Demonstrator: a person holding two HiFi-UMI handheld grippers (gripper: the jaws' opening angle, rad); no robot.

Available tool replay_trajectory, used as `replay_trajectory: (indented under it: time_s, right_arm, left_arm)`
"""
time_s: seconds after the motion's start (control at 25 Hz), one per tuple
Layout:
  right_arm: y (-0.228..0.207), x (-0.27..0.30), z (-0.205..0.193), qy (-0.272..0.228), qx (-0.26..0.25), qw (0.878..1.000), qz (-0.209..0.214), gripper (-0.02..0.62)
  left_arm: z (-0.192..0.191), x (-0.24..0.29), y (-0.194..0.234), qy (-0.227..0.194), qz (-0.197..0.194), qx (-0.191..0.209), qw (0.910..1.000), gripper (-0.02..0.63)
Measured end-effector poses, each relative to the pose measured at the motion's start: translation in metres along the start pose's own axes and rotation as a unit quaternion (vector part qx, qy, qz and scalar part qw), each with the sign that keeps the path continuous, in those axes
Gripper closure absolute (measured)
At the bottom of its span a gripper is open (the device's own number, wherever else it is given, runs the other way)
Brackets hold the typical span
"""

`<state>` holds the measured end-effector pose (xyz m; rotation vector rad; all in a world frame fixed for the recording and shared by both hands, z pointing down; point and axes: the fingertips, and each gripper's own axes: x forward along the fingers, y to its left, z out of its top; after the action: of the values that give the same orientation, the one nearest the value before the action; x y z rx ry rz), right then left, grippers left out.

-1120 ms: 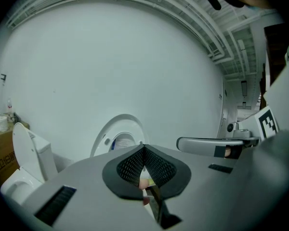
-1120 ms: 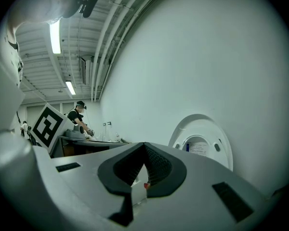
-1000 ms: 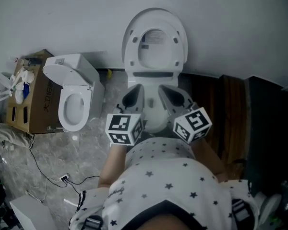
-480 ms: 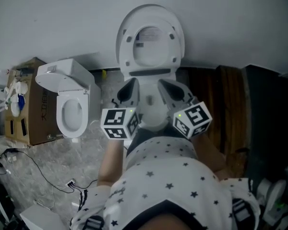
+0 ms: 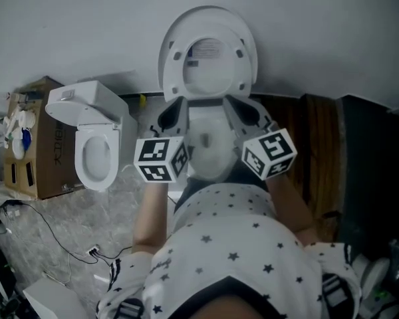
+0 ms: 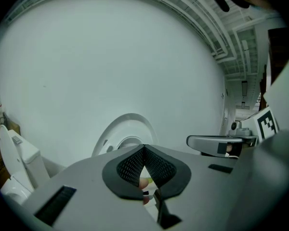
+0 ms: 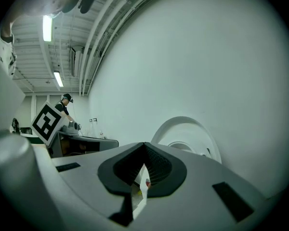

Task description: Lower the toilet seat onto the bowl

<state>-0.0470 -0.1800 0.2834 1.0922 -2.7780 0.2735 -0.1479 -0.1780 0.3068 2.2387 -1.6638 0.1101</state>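
Had the toilet seat (image 5: 208,52) standing up against the wall (image 5: 86,25), bowl (image 5: 209,148) right below it. Held the left gripper (image 5: 175,108) and right gripper (image 5: 241,106) side by side over that bowl. Spotted a second toilet (image 5: 96,145) off to the left, cardboard box (image 5: 33,145) just beyond it, cables (image 5: 92,250) on the floor (image 5: 106,208) in front.

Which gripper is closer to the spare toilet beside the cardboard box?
Left. The left gripper sits just right of the spare toilet; the right gripper is farther right, past the left one.
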Motion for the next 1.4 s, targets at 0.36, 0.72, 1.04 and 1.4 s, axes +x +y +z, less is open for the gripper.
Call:
replay_trajectory:
  time_s: [0.36, 0.72, 1.04, 1.4]
  right_arm:
    - [-0.057, 0.042, 0.006, 0.015, 0.001, 1.0, 0.014, 0.591]
    - [-0.098, 0.075, -0.007, 0.039, 0.003, 0.999, 0.016, 0.591]
    - [-0.129, 0.094, -0.01, 0.051, 0.004, 0.999, 0.008, 0.589]
    - [-0.153, 0.117, -0.011, 0.059, -0.001, 0.998, -0.005, 0.569]
  left_arm:
    - [0.011, 0.052, 0.027, 0.0, 0.027, -0.013, 0.9996, 0.614]
    - [0.007, 0.094, 0.056, 0.012, 0.054, -0.02, 0.9983, 0.615]
    - [0.013, 0.125, 0.068, 0.02, 0.061, -0.013, 0.9978, 0.614]
    - [0.013, 0.158, 0.079, 0.031, 0.046, -0.014, 0.9984, 0.563]
